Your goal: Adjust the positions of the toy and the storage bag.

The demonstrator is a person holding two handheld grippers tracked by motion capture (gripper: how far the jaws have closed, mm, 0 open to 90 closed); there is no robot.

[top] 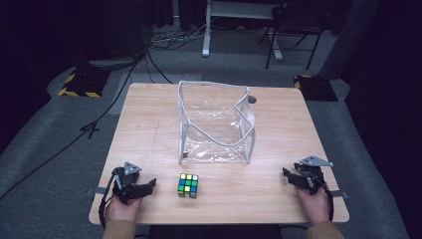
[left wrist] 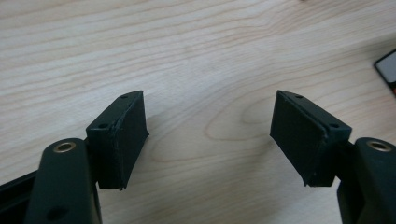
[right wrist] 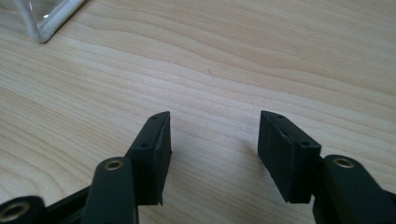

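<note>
A colourful puzzle cube (top: pixel 188 185) sits on the wooden table (top: pixel 144 129) near its front edge, just in front of a clear plastic bag with white trim (top: pixel 216 124) that stands open at the table's middle. My left gripper (top: pixel 147 185) rests at the front left, to the left of the cube, its jaws open over bare wood (left wrist: pixel 210 126). The cube's corner (left wrist: pixel 387 70) peeks in at that view's right edge. At the front right, my right gripper (top: pixel 287 175) is open too, nothing between its jaws (right wrist: pixel 214 135). A bag corner (right wrist: pixel 44 21) lies at the upper left.
A small hole (top: pixel 252 99) marks the table's far edge behind the bag. Beyond the table are grey carpet, floor cables (top: pixel 89 129), yellow-black striped plates (top: pixel 77 84), a white desk leg (top: pixel 206 30) and a dark chair (top: pixel 291 30).
</note>
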